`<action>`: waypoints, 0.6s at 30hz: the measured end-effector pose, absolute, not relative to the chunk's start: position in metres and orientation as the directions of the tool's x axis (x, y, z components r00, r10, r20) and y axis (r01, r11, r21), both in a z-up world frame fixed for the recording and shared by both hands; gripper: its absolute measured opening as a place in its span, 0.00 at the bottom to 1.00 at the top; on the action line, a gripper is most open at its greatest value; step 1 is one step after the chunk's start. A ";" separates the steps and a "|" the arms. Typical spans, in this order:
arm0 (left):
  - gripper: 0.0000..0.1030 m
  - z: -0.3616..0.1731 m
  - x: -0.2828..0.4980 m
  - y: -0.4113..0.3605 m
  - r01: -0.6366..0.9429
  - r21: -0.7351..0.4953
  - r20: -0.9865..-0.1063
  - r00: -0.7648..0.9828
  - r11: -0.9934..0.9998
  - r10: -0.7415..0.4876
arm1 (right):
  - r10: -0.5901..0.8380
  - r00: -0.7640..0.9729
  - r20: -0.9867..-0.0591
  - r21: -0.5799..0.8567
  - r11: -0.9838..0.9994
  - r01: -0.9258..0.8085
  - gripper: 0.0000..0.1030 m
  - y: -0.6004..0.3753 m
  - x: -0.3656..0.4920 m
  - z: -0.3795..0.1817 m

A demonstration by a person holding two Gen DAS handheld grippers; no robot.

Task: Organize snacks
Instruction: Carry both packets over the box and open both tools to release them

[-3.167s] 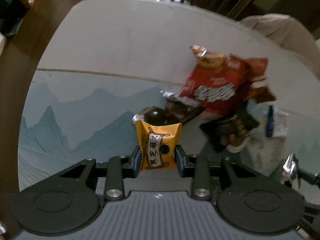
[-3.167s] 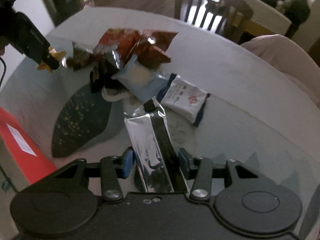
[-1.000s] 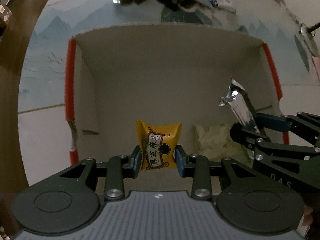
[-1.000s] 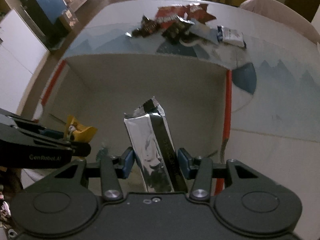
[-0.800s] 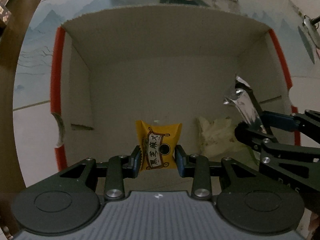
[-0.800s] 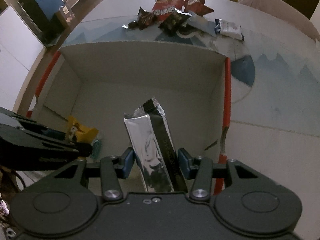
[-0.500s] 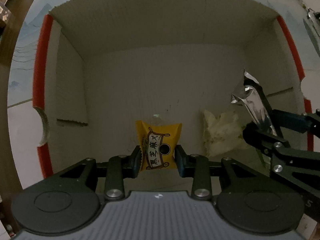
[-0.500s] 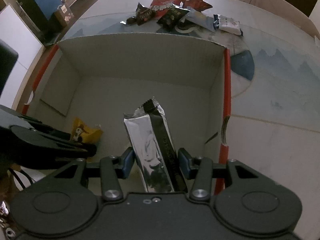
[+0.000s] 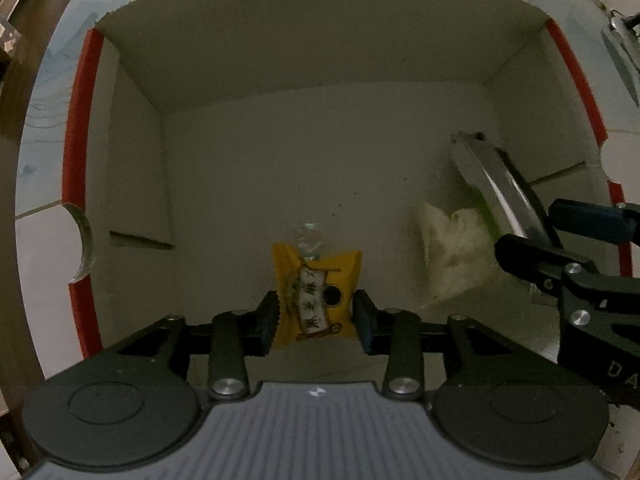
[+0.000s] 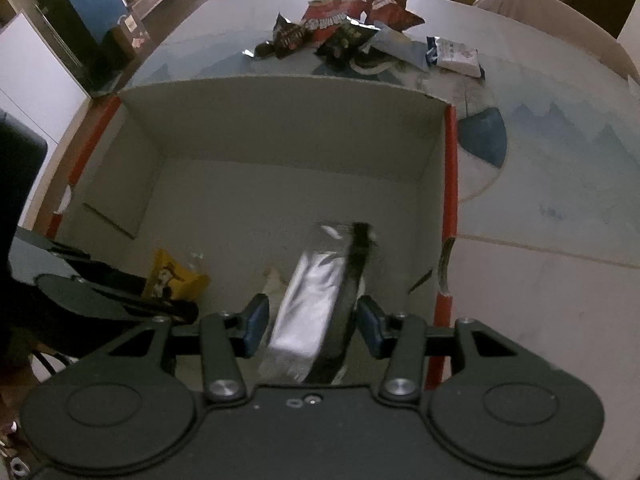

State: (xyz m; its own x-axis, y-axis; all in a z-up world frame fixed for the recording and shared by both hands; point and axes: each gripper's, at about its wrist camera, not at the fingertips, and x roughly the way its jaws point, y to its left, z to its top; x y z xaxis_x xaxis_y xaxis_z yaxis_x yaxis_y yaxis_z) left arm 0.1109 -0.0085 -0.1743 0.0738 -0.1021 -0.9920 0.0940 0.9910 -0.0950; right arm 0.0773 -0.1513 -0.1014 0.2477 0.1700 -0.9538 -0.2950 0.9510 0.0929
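Note:
An open cardboard box [image 9: 320, 60] with red rims fills both views, and both grippers hang inside it. My left gripper [image 9: 316, 320] points straight down with its jaws opening. The yellow snack packet [image 9: 316, 292] between its pads is blurred and is slipping loose. My right gripper [image 10: 312, 324] has its jaws opening too. The silver foil packet [image 10: 312, 308] between them has tipped forward, with a gap at each pad. The left wrist view shows this silver packet [image 9: 492, 184] at the right, above the right gripper [image 9: 560, 236]. The yellow packet [image 10: 172, 276] also shows in the right wrist view.
A pale crumpled packet [image 9: 452, 248] lies on the box floor between the two grippers. Beyond the box, several snack bags [image 10: 348, 28] and a white packet [image 10: 456, 56] lie on the mountain-print table mat [image 10: 560, 140]. A chair back [image 10: 560, 16] stands behind the table.
Both grippers' jaws have widened. The silver packet has tipped forward out of its upright hold and the yellow packet has blurred and sagged. The box walls have risen around the left gripper.

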 end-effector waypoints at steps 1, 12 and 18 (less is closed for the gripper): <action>0.40 -0.173 0.110 -0.008 0.094 -0.102 -0.991 0.075 0.990 -0.109 | 0.176 0.252 -0.952 0.097 0.950 -0.298 0.52 -0.152 0.077 -0.100; 0.52 -0.136 0.098 -0.007 0.124 -0.112 -0.975 0.178 0.986 -0.133 | 0.229 0.305 -0.924 0.127 0.939 -0.320 0.62 -0.153 0.069 -0.072; 0.53 -0.109 0.098 -0.003 0.133 -0.105 -0.960 0.245 0.986 -0.135 | 0.256 0.349 -0.901 0.142 0.937 -0.319 0.71 -0.159 0.066 -0.048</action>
State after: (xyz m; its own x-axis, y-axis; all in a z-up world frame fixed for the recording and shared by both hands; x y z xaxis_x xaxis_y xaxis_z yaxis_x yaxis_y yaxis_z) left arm 0.0981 -0.0033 -0.1087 0.2446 -0.1349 -0.9602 0.1327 0.9856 -0.1047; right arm 0.0665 -0.1586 -0.0484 0.3493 0.2555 -0.9015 -0.3191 0.9370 0.1420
